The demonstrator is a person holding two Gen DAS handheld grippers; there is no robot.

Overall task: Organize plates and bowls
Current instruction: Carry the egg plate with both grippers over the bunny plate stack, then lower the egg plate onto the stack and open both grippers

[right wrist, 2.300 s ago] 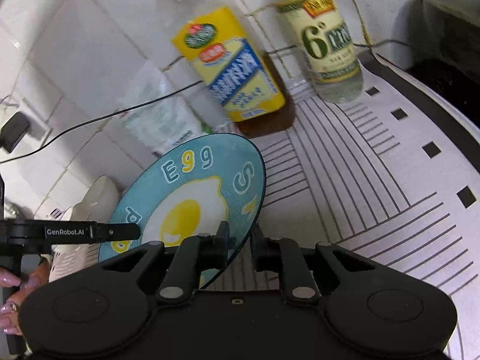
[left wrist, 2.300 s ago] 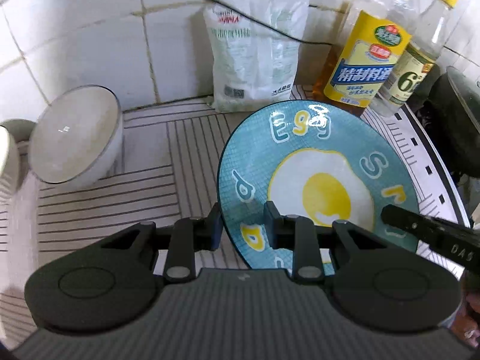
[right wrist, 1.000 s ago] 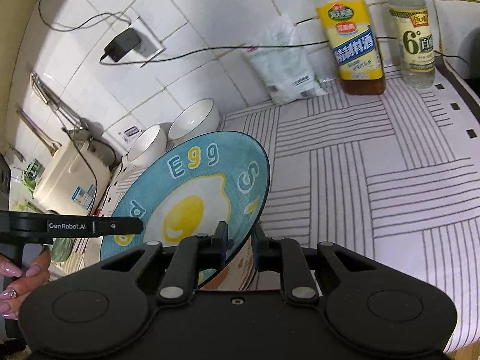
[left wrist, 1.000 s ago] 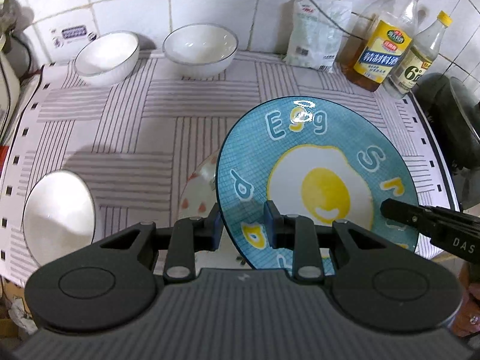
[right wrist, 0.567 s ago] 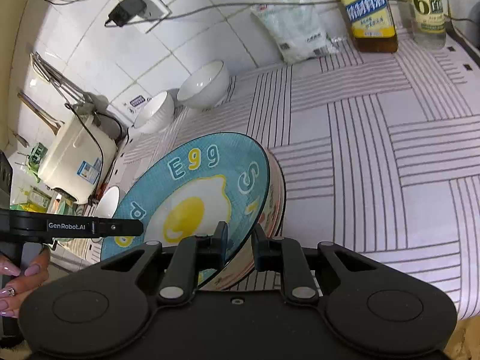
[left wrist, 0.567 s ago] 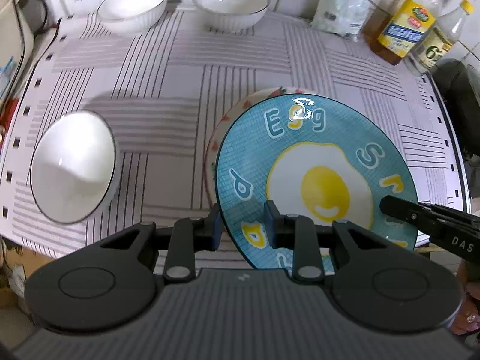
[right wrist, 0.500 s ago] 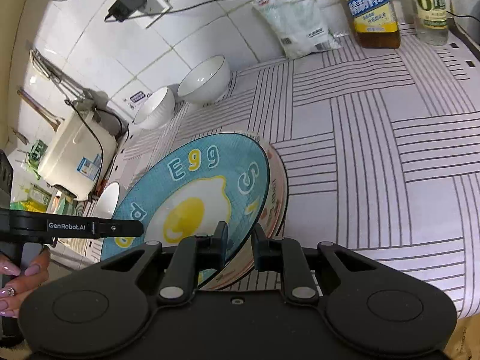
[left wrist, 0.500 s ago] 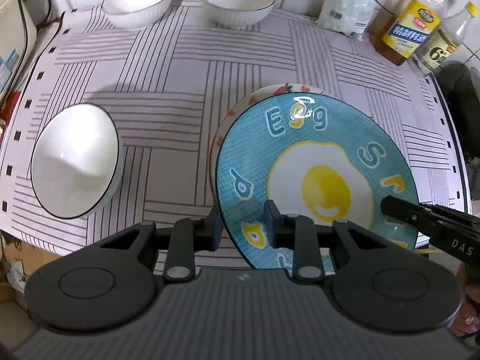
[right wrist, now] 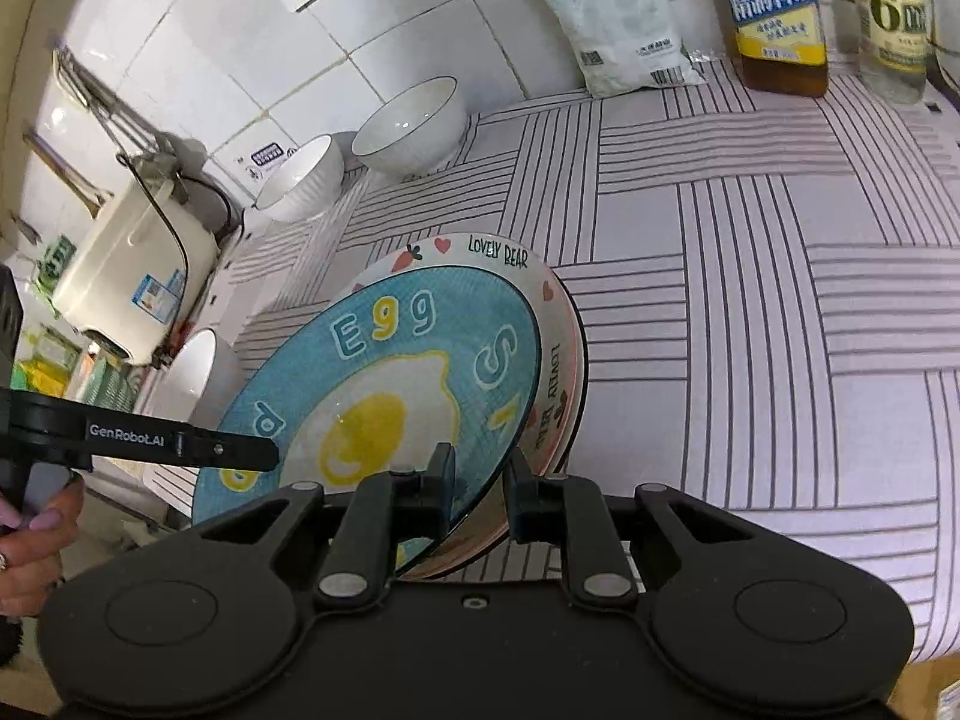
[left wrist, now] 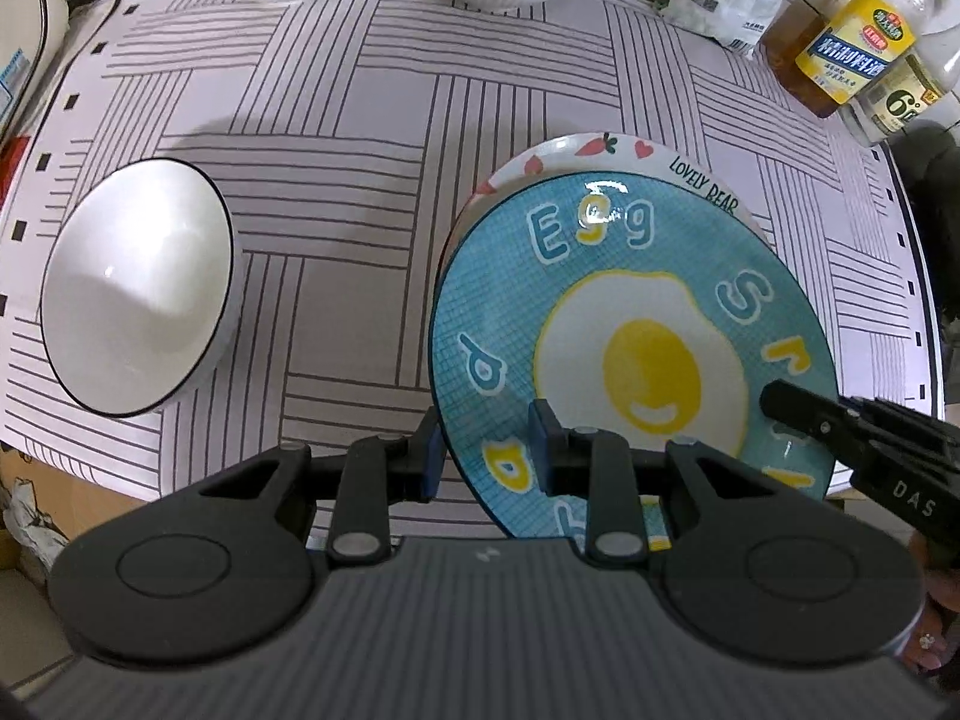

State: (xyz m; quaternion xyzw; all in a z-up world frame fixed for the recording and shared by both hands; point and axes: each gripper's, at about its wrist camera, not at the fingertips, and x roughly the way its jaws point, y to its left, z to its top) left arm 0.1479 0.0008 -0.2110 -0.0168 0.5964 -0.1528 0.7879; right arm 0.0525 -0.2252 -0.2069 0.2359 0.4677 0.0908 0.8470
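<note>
A blue plate (left wrist: 630, 312) with a fried-egg picture is gripped at two rims. My left gripper (left wrist: 486, 447) is shut on its near-left rim. My right gripper (right wrist: 480, 471) is shut on the opposite rim, and shows in the left wrist view as a black finger (left wrist: 798, 414). The blue plate (right wrist: 390, 372) hangs tilted just over a white "LOVELY BEAR" plate (left wrist: 600, 147) (right wrist: 498, 252) on the striped cloth; whether the two touch I cannot tell. A white bowl (left wrist: 138, 294) sits to the left, and two white bowls (right wrist: 414, 126) (right wrist: 300, 180) stand by the tiled wall.
Two bottles (right wrist: 774, 6) (right wrist: 894, 18) and a white bag (right wrist: 618, 30) stand at the back right. A cream rice cooker (right wrist: 132, 264) sits past the cloth's left end. The table's front edge (left wrist: 198, 480) runs close under my grippers. A person's hand (right wrist: 30, 546) holds the left gripper.
Both grippers have come down and toward the table's front with the blue plate. The plate now hangs over the bear plate, which shows more of its rim.
</note>
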